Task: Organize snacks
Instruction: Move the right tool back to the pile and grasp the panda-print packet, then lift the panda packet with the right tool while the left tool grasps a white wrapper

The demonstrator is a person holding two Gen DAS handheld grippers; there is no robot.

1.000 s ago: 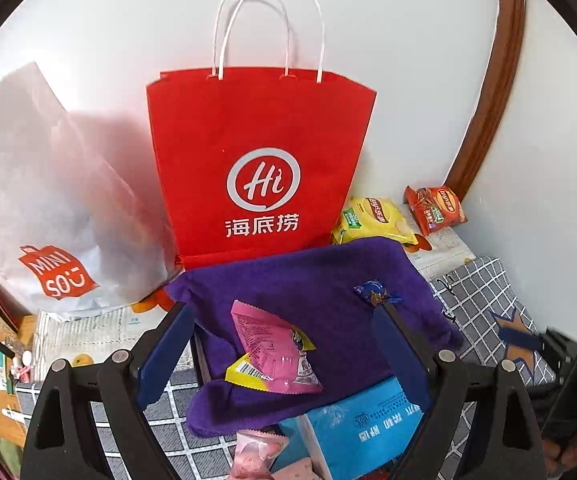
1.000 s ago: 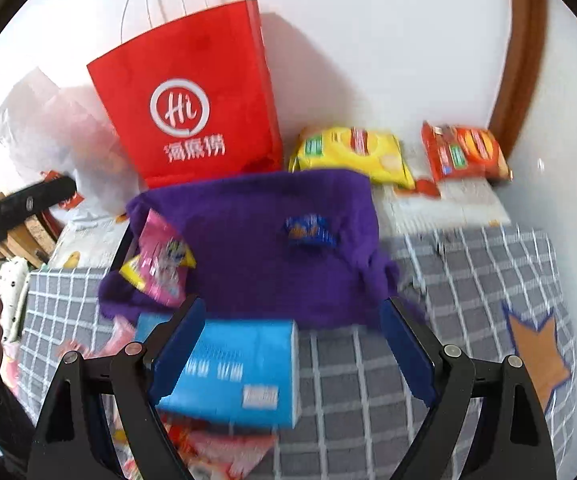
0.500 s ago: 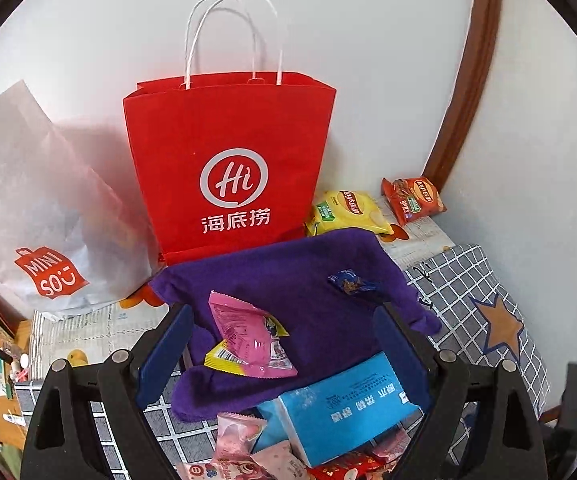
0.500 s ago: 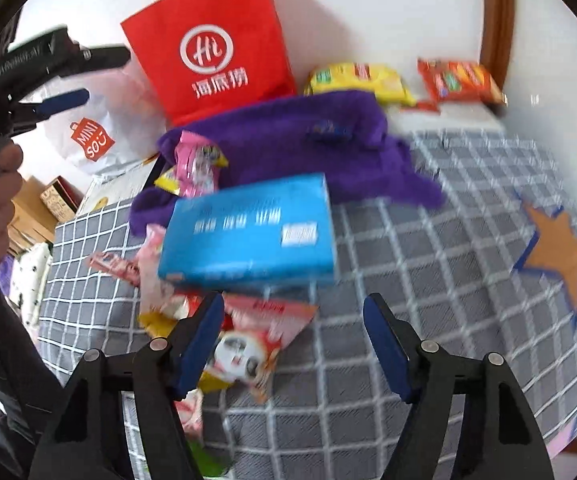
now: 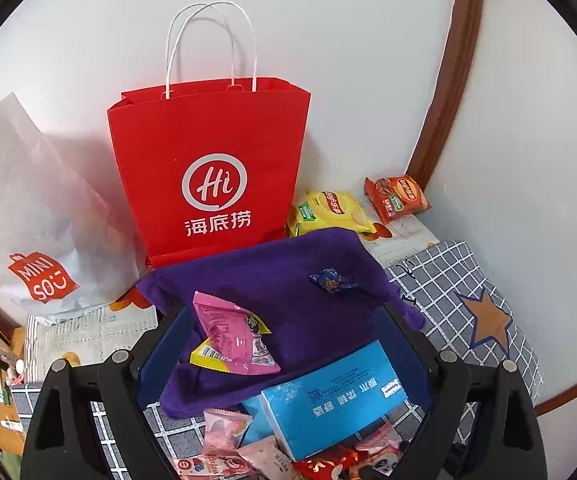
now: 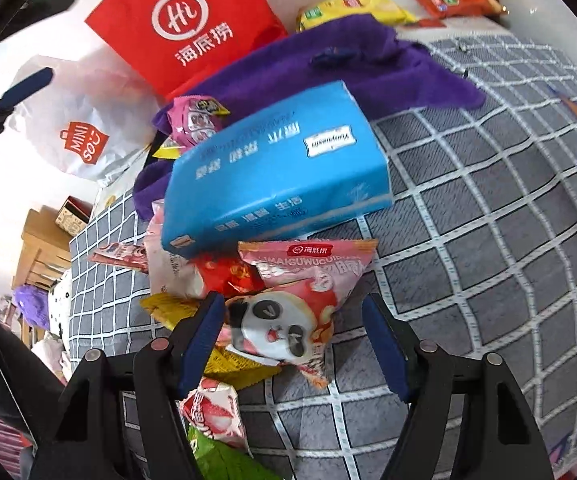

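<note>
- Checked grey bedcover (image 6: 488, 240) carries our snack heap.
- Our right gripper (image 6: 292, 332), jaws just closing, straddles the panda packet (image 6: 284, 320), pads not touching.
- Our left gripper (image 5: 284, 344) hangs spread wide above the blue box (image 5: 340, 396).

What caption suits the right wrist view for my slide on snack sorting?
Right hand-held gripper, jaws closing, straddles a panda snack packet below a blue tissue pack.

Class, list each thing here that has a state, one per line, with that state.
Red paper bag: upright, top open.
Blue box: closed, lying atop snack packets.
Panda snack packet: sealed, between the jaws, not pinched.
Left hand-held gripper: open.
Right hand-held gripper: open, jaws just closing.
</note>
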